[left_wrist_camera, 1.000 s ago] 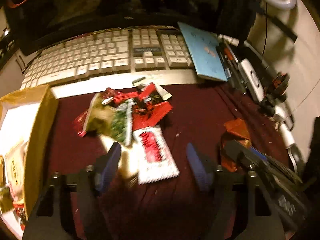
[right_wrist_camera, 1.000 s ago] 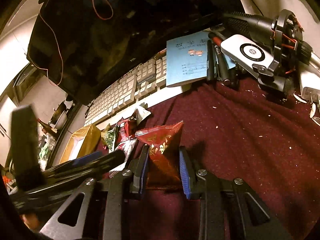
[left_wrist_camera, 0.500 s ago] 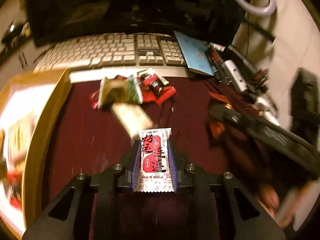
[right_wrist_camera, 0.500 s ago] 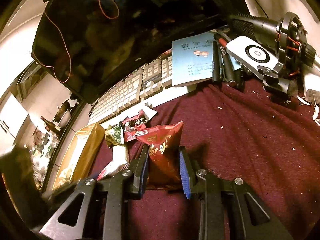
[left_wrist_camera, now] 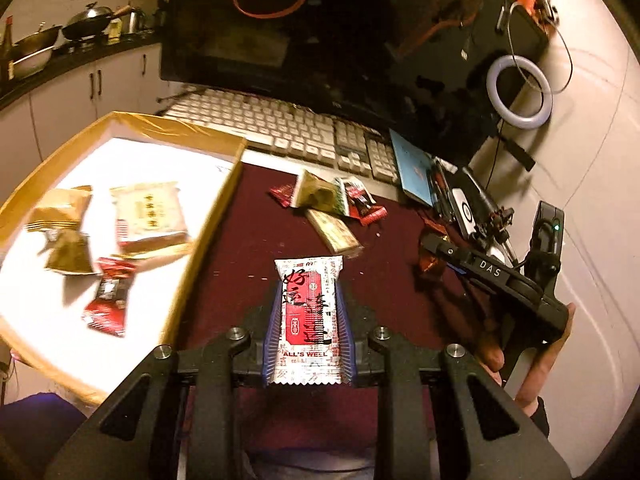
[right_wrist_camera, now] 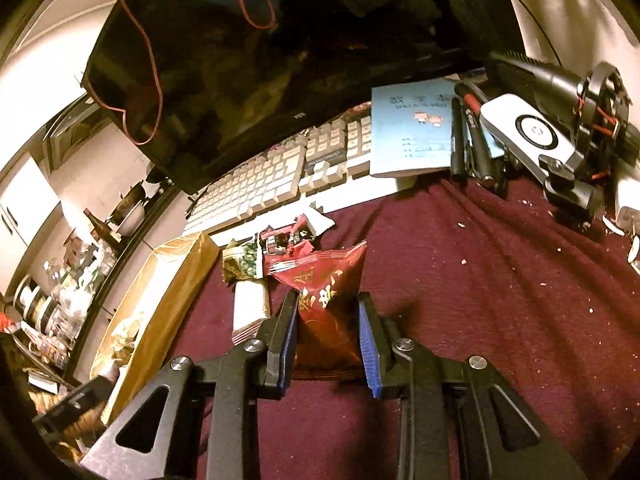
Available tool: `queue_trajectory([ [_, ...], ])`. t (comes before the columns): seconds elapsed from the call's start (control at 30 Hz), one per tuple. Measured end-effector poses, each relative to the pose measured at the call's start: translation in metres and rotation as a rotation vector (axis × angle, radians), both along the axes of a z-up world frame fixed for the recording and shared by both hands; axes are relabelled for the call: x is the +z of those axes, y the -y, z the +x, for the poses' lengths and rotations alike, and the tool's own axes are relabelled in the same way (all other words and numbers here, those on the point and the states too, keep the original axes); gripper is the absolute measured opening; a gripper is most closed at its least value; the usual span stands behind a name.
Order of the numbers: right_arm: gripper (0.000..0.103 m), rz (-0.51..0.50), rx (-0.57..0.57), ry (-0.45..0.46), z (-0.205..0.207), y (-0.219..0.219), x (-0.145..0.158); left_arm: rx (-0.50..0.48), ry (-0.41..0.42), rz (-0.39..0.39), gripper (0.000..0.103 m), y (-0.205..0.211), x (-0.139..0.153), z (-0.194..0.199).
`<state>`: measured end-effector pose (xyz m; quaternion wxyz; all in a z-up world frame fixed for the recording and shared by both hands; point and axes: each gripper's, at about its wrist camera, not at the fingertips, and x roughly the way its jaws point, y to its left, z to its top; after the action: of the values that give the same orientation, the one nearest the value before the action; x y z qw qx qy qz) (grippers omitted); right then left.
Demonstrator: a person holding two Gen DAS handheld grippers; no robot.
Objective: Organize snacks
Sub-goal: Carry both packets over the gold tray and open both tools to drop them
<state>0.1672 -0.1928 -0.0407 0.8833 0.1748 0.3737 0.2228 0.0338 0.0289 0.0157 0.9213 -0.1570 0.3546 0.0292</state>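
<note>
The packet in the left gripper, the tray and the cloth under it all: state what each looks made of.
Packet, shut in the left gripper: thin printed plastic film, probably; crimped, serrated end seals, slight sheen.
Tray: likely cardboard; white floor, walls with a shiny gold, foil-like finish that wrinkles.
Cloth: woven maroon fabric, matte; it lies in soft folds and holds crumbs.

My view of the box's snacks is motion-blurred — labels unreadable; the dark red packet's lower end hides behind my right gripper.
</note>
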Motion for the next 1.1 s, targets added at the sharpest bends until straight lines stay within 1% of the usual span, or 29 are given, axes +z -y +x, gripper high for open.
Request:
queue_trajectory([
  [0.1, 0.028, -0.03, 0.015, -0.008, -0.004, -0.01, 0.004, 0.023, 0.005, -0.005, 0.023, -0.012, 0.003, -0.012],
  [0.17, 0.028, 0.0, 0.035, -0.014, -0.009, -0.017, 0.008, 0.044, 0.005, -0.002, 0.023, -0.02, 0.003, -0.018],
  [0.2, 0.028, 0.034, 0.069, -0.025, -0.014, -0.025, 0.01, 0.048, 0.007, -0.009, 0.023, -0.022, 0.003, -0.02],
  [0.27, 0.028, 0.063, 0.11, -0.037, -0.02, -0.038, 0.015, 0.052, 0.013, -0.026, 0.023, -0.029, 0.005, -0.024],
  [0.37, 0.028, 0.071, 0.177, -0.028, -0.03, -0.064, 0.026, 0.07, 0.024, -0.01, 0.023, -0.035, 0.007, -0.029],
  [0.47, 0.028, 0.082, 0.24, -0.02, -0.034, -0.091, 0.035, 0.089, 0.029, -0.018, 0.023, -0.047, 0.009, -0.032],
  [0.6, 0.028, 0.099, 0.326, -0.036, -0.033, -0.13, 0.041, 0.139, 0.042, -0.017, 0.023, -0.068, 0.014, -0.037],
  [0.8, 0.028, 0.034, 0.426, -0.04, -0.031, -0.188, 0.05, 0.221, 0.07, -0.018, 0.023, -0.104, 0.028, -0.036],
  [0.9, 0.028, -0.023, 0.437, -0.03, -0.023, -0.213, 0.053, 0.246, 0.082, -0.019, 0.023, -0.123, 0.035, -0.027],
  [1.03, 0.028, -0.05, 0.43, -0.052, 0.001, -0.237, 0.053, 0.252, 0.061, 0.001, 0.023, -0.141, 0.036, -0.002],
  [1.1, 0.028, -0.074, 0.425, -0.068, 0.016, -0.248, 0.051, 0.245, 0.023, 0.01, 0.023, -0.151, 0.03, 0.018],
])
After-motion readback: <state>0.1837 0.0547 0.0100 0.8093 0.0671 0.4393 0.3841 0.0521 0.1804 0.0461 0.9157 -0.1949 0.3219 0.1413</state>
